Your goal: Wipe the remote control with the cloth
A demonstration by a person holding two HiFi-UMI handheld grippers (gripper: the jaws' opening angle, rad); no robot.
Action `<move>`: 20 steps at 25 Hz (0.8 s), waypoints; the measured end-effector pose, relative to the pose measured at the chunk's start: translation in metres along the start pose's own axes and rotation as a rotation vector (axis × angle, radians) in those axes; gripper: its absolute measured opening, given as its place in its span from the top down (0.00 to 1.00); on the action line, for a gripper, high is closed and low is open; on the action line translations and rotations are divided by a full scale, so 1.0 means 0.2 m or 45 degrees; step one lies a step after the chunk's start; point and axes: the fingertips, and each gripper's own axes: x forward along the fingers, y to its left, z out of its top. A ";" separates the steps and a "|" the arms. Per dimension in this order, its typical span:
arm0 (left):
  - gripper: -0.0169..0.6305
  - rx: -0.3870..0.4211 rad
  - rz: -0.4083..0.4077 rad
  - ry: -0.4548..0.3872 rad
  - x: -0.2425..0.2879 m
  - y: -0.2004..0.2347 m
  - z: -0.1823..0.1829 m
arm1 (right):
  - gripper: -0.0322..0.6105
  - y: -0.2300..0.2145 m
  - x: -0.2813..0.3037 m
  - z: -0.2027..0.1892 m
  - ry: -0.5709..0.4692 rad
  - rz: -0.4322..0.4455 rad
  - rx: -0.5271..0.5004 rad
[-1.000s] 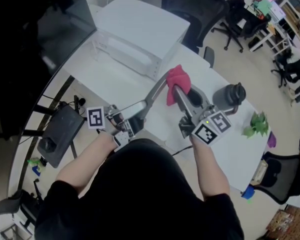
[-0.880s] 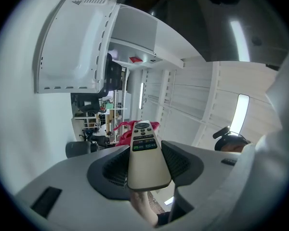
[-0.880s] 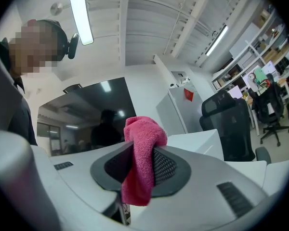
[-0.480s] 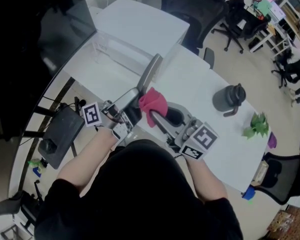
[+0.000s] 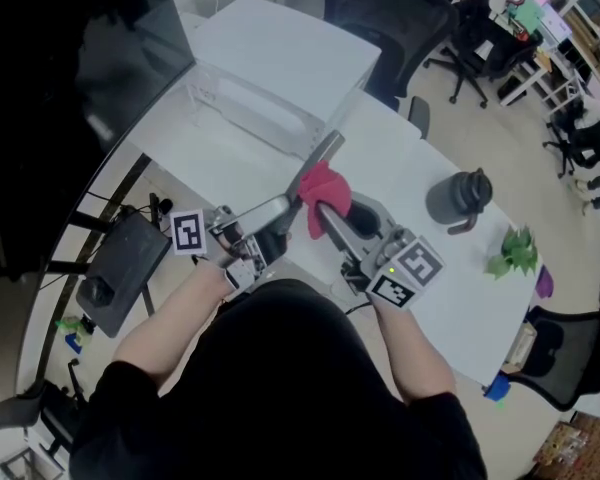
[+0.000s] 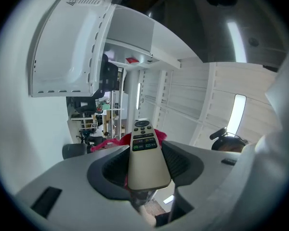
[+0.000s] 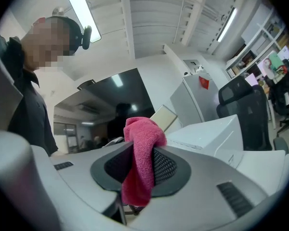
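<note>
My left gripper (image 5: 283, 208) is shut on the lower end of a slim pale remote control (image 5: 320, 156), which slants up and away over the white table (image 5: 460, 303). In the left gripper view the remote (image 6: 145, 158) sits between the pads, buttons facing the camera, with pink cloth (image 6: 110, 142) showing behind it. My right gripper (image 5: 323, 216) is shut on a pink cloth (image 5: 326, 188) that rests against the remote's middle. In the right gripper view the cloth (image 7: 142, 153) hangs bunched between the pads (image 7: 166, 166), and the remote's tip (image 7: 164, 117) pokes out beyond it.
A white box-shaped machine (image 5: 280, 53) and a clear plastic tray (image 5: 245, 108) stand at the far side of the table. A dark jug (image 5: 458, 196) and a small green plant (image 5: 513, 250) sit to the right. A black monitor (image 5: 80, 48) fills the left. Office chairs stand beyond.
The cloth slid from the remote's far end down toward the left gripper, then back up to about its middle. The remote's tilt shifted slightly. Both grips stayed as they were.
</note>
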 end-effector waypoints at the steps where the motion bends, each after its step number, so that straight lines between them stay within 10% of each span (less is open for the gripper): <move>1: 0.66 0.000 0.007 0.030 0.00 0.00 -0.02 | 0.80 -0.03 -0.02 0.03 -0.018 -0.025 -0.001; 11: 0.66 0.038 0.086 0.136 -0.03 0.06 -0.13 | 0.79 -0.16 -0.14 0.15 -0.092 -0.127 -0.054; 15: 0.66 0.401 0.391 0.068 -0.17 0.20 0.02 | 0.79 -0.18 -0.23 0.12 -0.088 -0.200 -0.072; 20: 0.66 1.102 1.138 0.308 -0.54 0.59 0.18 | 0.79 -0.24 -0.32 -0.08 0.026 -0.314 -0.049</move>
